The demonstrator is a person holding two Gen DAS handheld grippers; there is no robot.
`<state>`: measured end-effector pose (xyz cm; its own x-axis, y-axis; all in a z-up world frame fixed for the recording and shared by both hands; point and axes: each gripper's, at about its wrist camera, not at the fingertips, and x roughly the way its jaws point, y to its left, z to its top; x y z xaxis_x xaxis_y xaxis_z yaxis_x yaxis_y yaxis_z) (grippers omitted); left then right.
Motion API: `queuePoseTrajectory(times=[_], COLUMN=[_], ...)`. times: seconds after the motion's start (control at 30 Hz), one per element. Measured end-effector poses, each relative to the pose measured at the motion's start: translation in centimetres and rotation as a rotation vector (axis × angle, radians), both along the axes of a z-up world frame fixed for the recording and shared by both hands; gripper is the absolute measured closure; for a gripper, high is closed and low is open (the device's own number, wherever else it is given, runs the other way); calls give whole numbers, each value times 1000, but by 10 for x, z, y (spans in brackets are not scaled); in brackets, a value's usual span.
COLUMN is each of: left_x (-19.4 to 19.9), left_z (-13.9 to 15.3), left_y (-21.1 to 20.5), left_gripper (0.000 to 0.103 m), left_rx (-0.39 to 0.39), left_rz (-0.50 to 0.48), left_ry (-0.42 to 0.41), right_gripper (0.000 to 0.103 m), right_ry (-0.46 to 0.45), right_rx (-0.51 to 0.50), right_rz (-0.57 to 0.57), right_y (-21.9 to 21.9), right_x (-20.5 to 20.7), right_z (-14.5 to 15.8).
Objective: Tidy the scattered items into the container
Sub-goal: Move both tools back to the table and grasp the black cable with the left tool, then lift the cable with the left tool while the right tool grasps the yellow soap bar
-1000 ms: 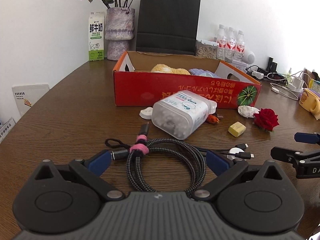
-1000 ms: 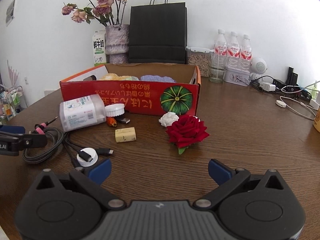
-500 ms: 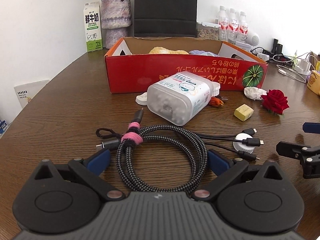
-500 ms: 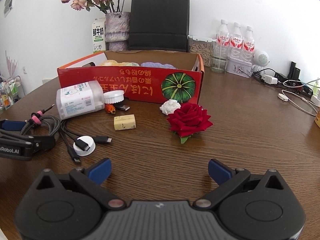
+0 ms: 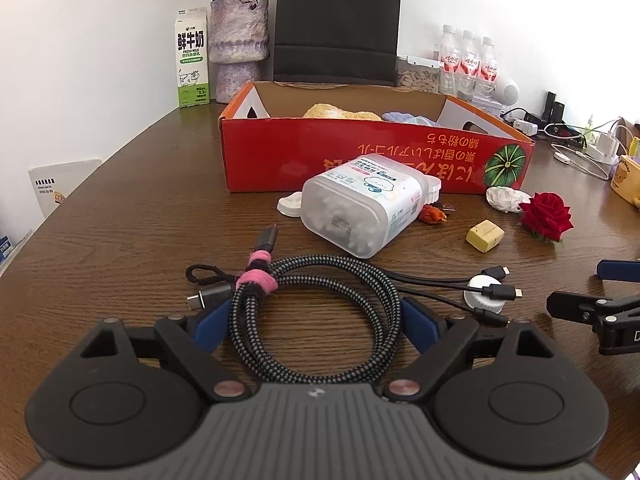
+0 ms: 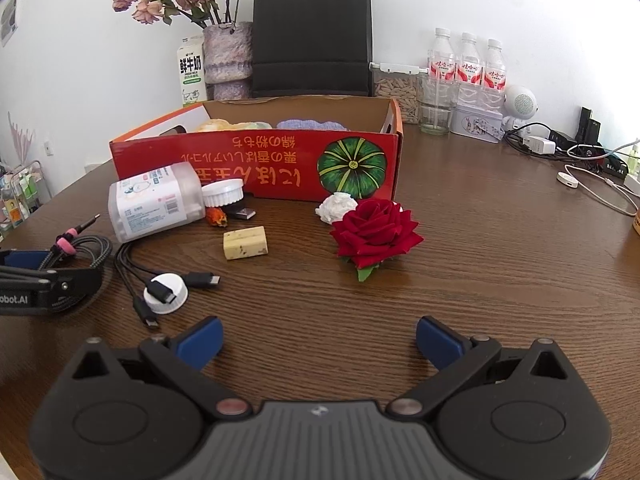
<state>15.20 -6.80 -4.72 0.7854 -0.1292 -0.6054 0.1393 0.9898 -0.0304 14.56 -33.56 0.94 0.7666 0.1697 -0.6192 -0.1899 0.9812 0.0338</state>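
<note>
The left gripper (image 5: 314,314) has just been closing its blue-padded jaws around the coiled grey braided cable with a pink tie (image 5: 316,308), not yet clamping it, on the brown wooden table (image 5: 140,216) in front of the red cardboard box (image 5: 360,160). The right gripper (image 6: 319,340) stands released over bare wood, nearer than the red fabric rose (image 6: 376,232) before that box.

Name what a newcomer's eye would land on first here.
The long red cardboard box with a green pumpkin print, mid-table. Then the red rose lying before its right end, and the coiled braided cable between the left gripper fingers.
</note>
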Motion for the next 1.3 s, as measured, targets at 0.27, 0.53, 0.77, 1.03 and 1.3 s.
queuePoseTrajectory(times=[0.27, 0.53, 0.77, 1.03, 1.3], left_x=[-9, -15, -15, -15, -13], left_z=[13, 24, 28, 32, 32], left_y=[7, 11, 17, 23, 27], left_gripper=[14, 14, 14, 14, 14], left_rx=[-24, -50, -73, -92, -104], left_rz=[18, 31, 50, 65, 73], left_ry=[-67, -124, -145, -163, -164], right_gripper=[0, 0, 5, 28, 58], right_ry=[1, -51, -106, -55, -13], right_rx=[-5, -15, -21, -45, -51], right_rz=[0, 26, 63, 95, 116], right_y=[1, 9, 31, 53, 61], right_x=[0, 0, 16, 51, 67], right_z=[0, 6, 21, 17, 8])
